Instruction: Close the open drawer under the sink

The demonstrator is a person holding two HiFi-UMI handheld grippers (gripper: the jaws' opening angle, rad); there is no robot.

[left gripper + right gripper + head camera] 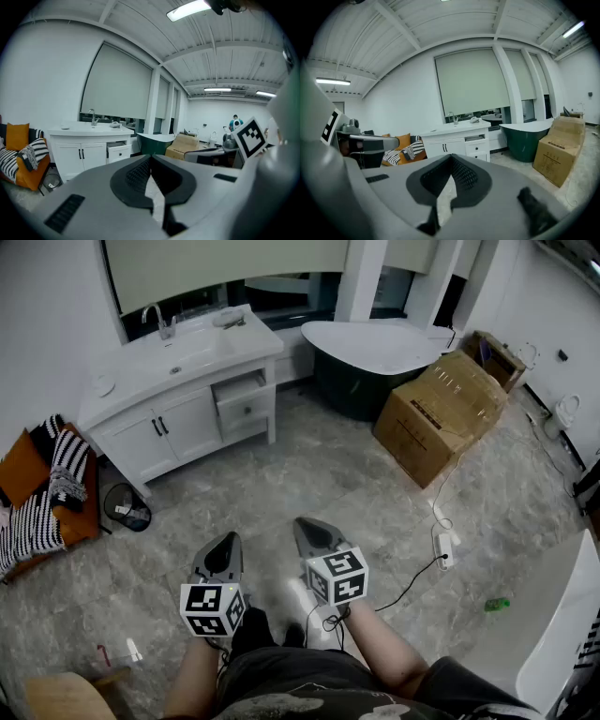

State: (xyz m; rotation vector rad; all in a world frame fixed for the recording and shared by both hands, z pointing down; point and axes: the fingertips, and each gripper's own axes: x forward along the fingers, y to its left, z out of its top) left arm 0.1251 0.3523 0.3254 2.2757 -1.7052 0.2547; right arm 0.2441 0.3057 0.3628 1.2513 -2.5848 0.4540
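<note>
The white sink cabinet stands against the far wall at upper left. Its upper right drawer is pulled out; the drawer below it is closed. The same open drawer shows small in the left gripper view, and the drawer also shows in the right gripper view. My left gripper and right gripper hang side by side low in the head view, well short of the cabinet and pointing toward it. Both sets of jaws are shut with nothing between them: left gripper, right gripper.
A dark green bathtub and a big cardboard box stand right of the cabinet. An orange seat with striped cushions and a small bin sit at left. A power strip with cable lies on the floor at right.
</note>
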